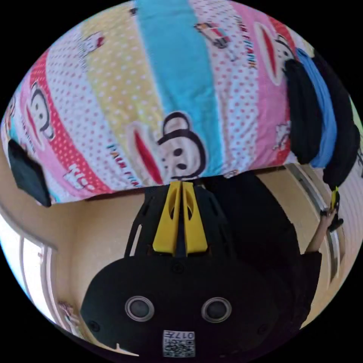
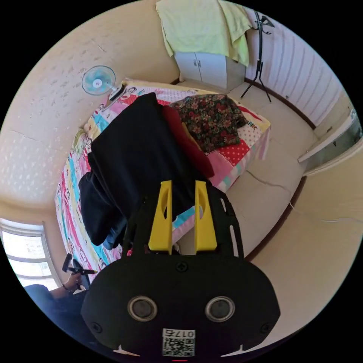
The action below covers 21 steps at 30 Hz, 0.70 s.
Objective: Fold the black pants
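In the left gripper view the left gripper (image 1: 180,186) has its two yellow jaws pressed together with nothing visibly pinched between the tips, which sit at the near edge of a bed (image 1: 124,94) covered in a cartoon-print, polka-dot sheet. Far to the right of that view hangs a dark bundle of clothes (image 1: 302,113) with a blue layer in it, and a raised hand (image 1: 328,217) holds the other gripper beside it. In the right gripper view the right gripper (image 2: 183,189) has its jaws parted by a clear gap, with no cloth between them (dark fabric merely lies behind). The black pants (image 2: 132,151) lie spread across the bed (image 2: 249,143), one end bunched and drooping over the near left edge. Just beside them lie a dark red garment (image 2: 189,143) and, farther right, a floral garment (image 2: 211,121). A fan (image 2: 98,80) stands at the far wall, and a white cabinet (image 2: 211,68) is draped with a yellow-green cloth (image 2: 200,26).
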### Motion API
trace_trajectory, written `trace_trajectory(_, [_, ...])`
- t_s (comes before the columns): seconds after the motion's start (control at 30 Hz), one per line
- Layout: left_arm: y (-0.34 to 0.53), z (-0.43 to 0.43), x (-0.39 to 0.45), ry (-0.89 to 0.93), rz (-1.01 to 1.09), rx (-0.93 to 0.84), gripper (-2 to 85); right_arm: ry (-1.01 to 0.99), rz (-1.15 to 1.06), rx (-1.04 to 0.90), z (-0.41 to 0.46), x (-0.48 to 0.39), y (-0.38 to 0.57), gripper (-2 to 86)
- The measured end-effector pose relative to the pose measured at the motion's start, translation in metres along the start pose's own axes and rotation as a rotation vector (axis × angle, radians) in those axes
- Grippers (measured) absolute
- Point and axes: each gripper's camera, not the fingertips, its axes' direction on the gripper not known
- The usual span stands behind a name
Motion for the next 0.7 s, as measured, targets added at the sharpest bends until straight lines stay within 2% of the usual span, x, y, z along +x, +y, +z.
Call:
trace_trajectory(0.03, [0.007,0.003,-0.03,-0.031,-0.109,-0.057,-0.7,-0.035,0.025,0.062,0.001,0.006,0.021,5.6])
trace_trajectory(0.07, [0.029,0.006,-0.085,-0.04,-0.304,-0.149,-0.7,-0.083,0.059,0.125,0.004,0.015,0.042,4.0])
trace_trajectory(0.1, [0.056,0.003,-0.125,0.031,-0.423,-0.165,-0.7,-0.105,0.099,0.146,0.007,0.022,0.052,3.5])
trace_trajectory(0.13, [0.07,0.0,-0.141,0.097,-0.457,-0.141,-0.7,-0.131,0.256,0.134,0.016,0.043,0.072,2.6])
trace_trajectory(0.17, [0.098,-0.006,-0.166,0.242,-0.503,-0.064,-0.7,-0.137,0.453,0.065,0.029,0.064,0.089,1.8])
trace_trajectory(0.2, [0.123,-0.008,-0.182,0.377,-0.536,0.009,-0.6,-0.157,0.5,0.058,0.033,0.07,0.097,1.6])
trace_trajectory(0.23, [0.134,-0.008,-0.187,0.435,-0.547,0.037,-0.6,-0.225,0.491,0.094,0.036,0.072,0.111,1.2])
trace_trajectory(0.3, [0.167,0.003,-0.191,0.609,-0.528,0.109,-0.6,-0.237,0.448,0.081,0.046,0.063,0.122,0.8])
trace_trajectory(0.37, [0.186,0.021,-0.184,0.669,-0.524,0.12,-0.6,-0.12,0.445,-0.143,0.084,0.046,0.124,0.6])
trace_trajectory(0.4, [0.197,0.038,-0.177,0.694,-0.531,0.102,-0.5,-0.1,0.438,-0.202,0.096,0.042,0.125,0.5])
trace_trajectory(0.5, [0.224,0.083,-0.161,0.768,-0.547,0.055,-0.5,-0.048,0.413,-0.562,0.168,0.02,0.143,0.4])
trace_trajectory(0.57, [0.243,0.105,-0.159,0.814,-0.58,0.048,-0.5,0.091,0.407,-0.807,0.206,-0.002,0.164,0.3])
trace_trajectory(0.7, [0.277,0.131,-0.187,0.977,-0.672,0.073,-0.5,0.132,0.287,-0.822,0.232,-0.052,0.174,0.3])
